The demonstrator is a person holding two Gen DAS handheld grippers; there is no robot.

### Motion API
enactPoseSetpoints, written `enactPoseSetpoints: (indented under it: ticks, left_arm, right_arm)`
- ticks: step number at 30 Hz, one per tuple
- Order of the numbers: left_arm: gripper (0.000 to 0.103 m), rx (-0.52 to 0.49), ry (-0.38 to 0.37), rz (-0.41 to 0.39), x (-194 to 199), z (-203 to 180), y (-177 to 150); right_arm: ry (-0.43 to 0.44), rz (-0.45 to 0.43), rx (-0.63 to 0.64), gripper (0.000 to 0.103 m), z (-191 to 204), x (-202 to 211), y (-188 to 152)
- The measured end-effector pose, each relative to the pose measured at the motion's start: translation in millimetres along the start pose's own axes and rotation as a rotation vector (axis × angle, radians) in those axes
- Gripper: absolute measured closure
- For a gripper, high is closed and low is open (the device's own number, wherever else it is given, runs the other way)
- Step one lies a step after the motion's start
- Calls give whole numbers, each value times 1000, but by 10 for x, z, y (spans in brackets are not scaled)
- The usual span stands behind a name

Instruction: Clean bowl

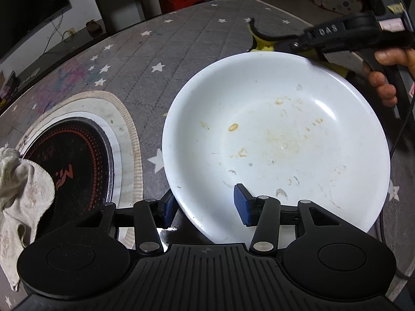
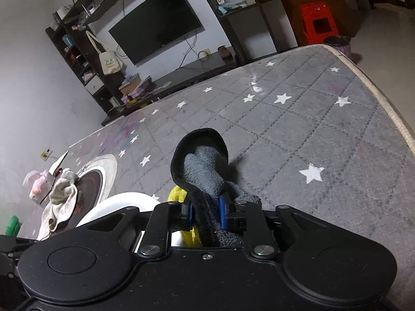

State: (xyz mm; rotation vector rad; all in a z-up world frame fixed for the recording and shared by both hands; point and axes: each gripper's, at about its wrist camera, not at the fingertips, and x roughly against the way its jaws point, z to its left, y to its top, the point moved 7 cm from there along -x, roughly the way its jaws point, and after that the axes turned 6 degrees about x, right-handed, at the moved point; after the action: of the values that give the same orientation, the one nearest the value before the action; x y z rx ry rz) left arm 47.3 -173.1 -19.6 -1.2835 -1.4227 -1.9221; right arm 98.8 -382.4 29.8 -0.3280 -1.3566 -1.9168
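A white bowl (image 1: 280, 140) with dried brown food stains is tilted up off the grey star-patterned table. My left gripper (image 1: 205, 206) is shut on the bowl's near rim, one blue pad inside and one outside. My right gripper (image 2: 205, 213) is shut on a grey and yellow cleaning cloth (image 2: 205, 171) with a black edge. In the left wrist view the right gripper (image 1: 337, 36) is held just beyond the bowl's far rim, with the yellow cloth (image 1: 262, 45) showing behind it. The bowl's rim (image 2: 122, 199) shows at the lower left of the right wrist view.
A black round induction cooker (image 1: 75, 160) sits in the table to the left of the bowl. A crumpled white rag (image 1: 18, 194) lies on its left side. A pink and white item (image 2: 39, 184) and a green object (image 2: 13, 225) lie beyond the rag. The table edge (image 2: 384, 98) is at right.
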Motion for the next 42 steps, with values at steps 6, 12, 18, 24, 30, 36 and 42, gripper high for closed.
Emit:
enactPoseSetpoints:
  ticks: [6, 12, 18, 24, 30, 36, 42]
  left_arm:
    - [65, 86, 13, -11, 14, 59, 18]
    - [67, 120, 50, -30, 71, 30, -23]
    - [68, 152, 49, -33, 133, 7, -106]
    - [69, 169, 45, -33, 179, -27, -183]
    - [70, 216, 34, -36, 236, -37, -293]
    - [70, 249, 30, -43, 294, -68, -400]
    - [70, 267, 25, -50, 359, -109, -492]
  right_arm:
    - [-47, -16, 18, 87, -93, 314, -202]
    - [-74, -52, 59, 87, -19, 615, -484]
    - [-105, -81, 131, 87, 152, 832, -718]
    - [-131, -90, 205, 88, 334, 986, -924]
    - [-124, -83, 230, 88, 501, 1127, -1115]
    - [-89, -81, 242, 87, 736, 1249, -1334]
    - [-62, -92, 239, 88, 939, 1316, -1509]
